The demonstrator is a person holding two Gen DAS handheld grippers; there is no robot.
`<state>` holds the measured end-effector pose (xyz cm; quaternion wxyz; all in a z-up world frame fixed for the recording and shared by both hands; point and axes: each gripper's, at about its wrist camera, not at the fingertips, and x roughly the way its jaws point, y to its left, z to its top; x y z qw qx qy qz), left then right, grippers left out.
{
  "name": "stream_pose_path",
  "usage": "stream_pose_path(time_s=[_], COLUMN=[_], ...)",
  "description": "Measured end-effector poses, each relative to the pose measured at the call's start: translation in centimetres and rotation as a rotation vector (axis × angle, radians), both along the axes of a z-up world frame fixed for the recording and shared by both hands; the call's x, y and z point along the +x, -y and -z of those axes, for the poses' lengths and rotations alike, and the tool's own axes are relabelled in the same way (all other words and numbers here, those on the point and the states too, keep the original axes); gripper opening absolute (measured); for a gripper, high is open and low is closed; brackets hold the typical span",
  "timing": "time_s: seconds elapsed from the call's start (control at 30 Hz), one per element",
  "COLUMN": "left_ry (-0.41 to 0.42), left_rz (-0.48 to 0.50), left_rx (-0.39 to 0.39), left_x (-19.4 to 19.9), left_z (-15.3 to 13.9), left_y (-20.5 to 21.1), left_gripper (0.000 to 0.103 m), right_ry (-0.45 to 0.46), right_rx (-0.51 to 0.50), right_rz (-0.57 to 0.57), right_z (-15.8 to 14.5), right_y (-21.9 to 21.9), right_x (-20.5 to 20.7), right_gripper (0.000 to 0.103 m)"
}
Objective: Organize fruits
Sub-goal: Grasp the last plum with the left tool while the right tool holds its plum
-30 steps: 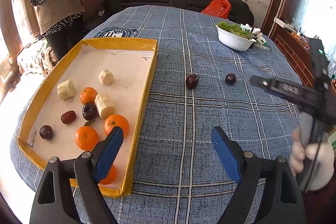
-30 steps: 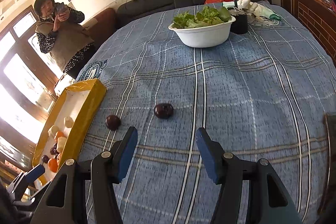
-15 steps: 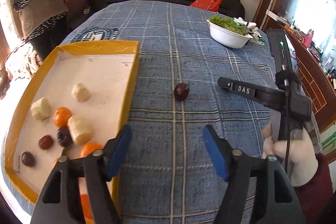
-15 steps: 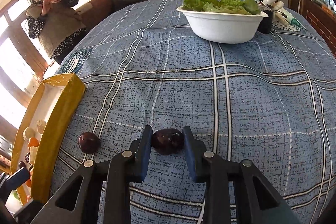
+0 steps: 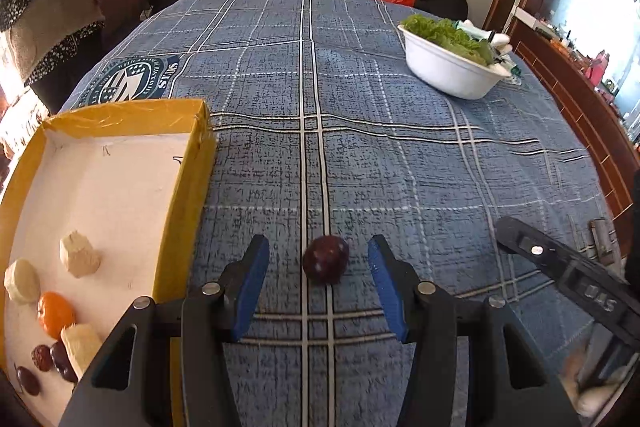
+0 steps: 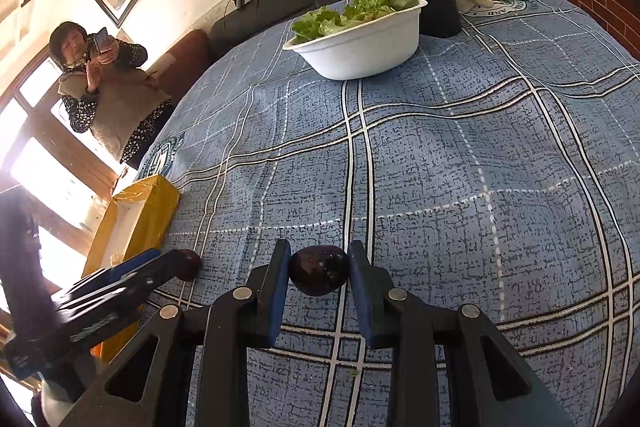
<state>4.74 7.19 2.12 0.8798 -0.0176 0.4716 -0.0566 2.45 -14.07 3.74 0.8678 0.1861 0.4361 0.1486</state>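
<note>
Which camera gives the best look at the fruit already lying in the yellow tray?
The left wrist view. It looks down into the yellow tray, so the orange, pale banana chunks and dark fruits show clearly. The right wrist view catches only the tray's outer yellow wall from the side; its contents are hidden.

One dark purple round plum [image 5: 324,264] is lying on the blue checked cloth beside the yellow cardboard tray [image 5: 188,211]. A second dark glossy plum [image 6: 318,269] is sitting squeezed between two blue fingers [image 6: 279,283].
</note>
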Motion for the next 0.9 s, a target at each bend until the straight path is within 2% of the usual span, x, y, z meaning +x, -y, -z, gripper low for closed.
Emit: stream_pose_path(time_s=[0.07,0.1,0.13,0.2,0.33,0.6,0.77,0.9], left_ry=[-0.012,-0.017,-0.023,-0.006,0.017,0.061,0.075,0.131], left_rz=[0.009,0.014,0.022,0.030,0.049,0.022,-0.013,-0.077], left_rx=[0.001,0.008,0.016,0.047,0.053,0.001,-0.059,-0.083], left_x=[0.3,0.4,0.5,0.3,-0.3,-3.0,-5.8,-8.9], left_z=[0.7,1.0,1.3,1.5,1.2,-0.7,-2.9,-5.6], left_y=[0.1,0.3,0.4,0.8,1.1,0.0,-2.1,-5.6], left_gripper=[0.051,0.047,0.036,0.024,0.024,0.024,0.024,0.024], right_ry=[0.013,0.018,0.020,0.016,0.006,0.025,0.027,0.033], right_rx=[0.009,0.009,0.010,0.011,0.009,0.006,0.000,-0.005], right_rz=[-0.004,-0.004,-0.004,-0.004,-0.005,0.005,0.026,0.033], right_z=[-0.4,-0.5,-0.6,-0.5,-0.3,-0.5,-0.4,-0.4], right_y=[-0.1,-0.2,-0.1,-0.3,-0.5,-0.3,0.0,0.0], right_x=[0.0,-0.2,-0.3,-0.2,-0.2,-0.2,-0.1,-0.1], right_gripper=[0.032,0.032,0.032,0.032,0.032,0.032,0.032,0.032])
